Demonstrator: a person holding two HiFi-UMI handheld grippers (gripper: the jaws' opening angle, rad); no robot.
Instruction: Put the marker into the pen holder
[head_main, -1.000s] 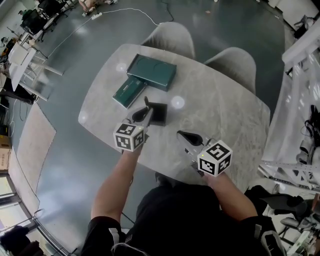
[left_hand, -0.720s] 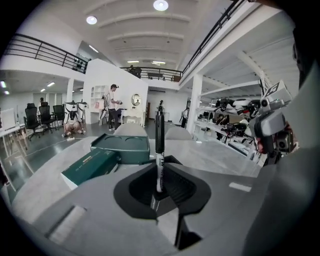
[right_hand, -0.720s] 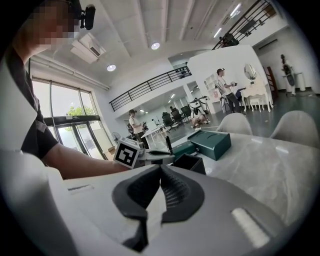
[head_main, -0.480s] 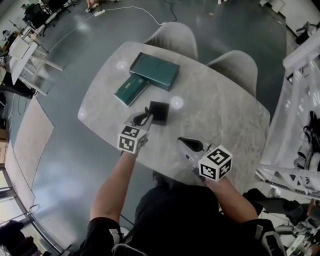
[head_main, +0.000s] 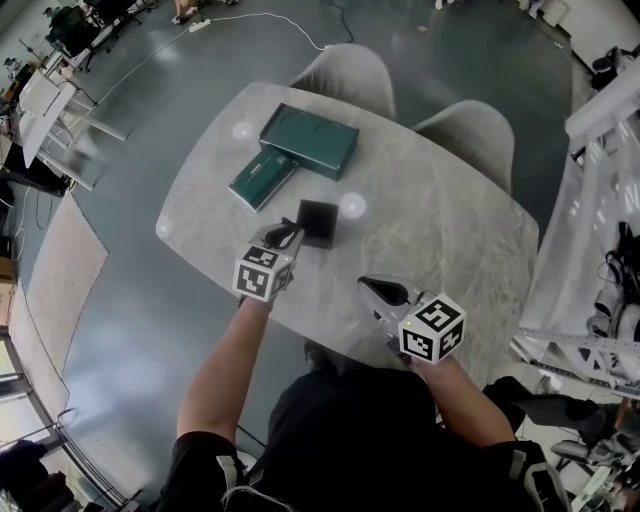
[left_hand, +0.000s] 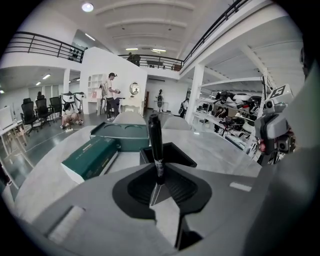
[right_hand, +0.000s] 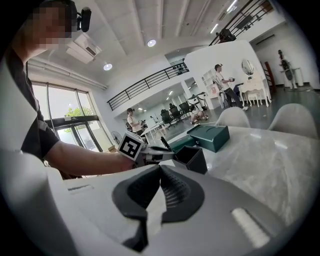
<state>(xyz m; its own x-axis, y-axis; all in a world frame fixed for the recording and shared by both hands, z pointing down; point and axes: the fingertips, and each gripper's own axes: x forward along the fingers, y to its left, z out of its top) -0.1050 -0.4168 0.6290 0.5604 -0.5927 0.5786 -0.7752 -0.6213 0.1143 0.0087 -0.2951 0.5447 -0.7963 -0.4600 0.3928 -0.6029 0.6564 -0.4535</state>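
Grey marble table (head_main: 450, 230) carries a large green box (head_main: 308, 140), a slimmer green box (head_main: 262, 178), then the black pen holder (head_main: 318, 222). My left gripper (left_hand: 157, 192) is clamped on the marker (left_hand: 155, 145). Its own view shows the marker upright, just before the holder; the head view barely shows it. My right gripper (right_hand: 159, 192) is pinched together on nothing.

Bright, even light fills every view, from ceiling lamps (right_hand: 151, 43) and tall windows (right_hand: 62, 116) at the left of the right gripper view. Three soft glare spots (head_main: 350, 205) lie on the pale worktop (head_main: 430, 220): far left corner, left edge, middle. Both gripper views bend strongly toward black round borders.
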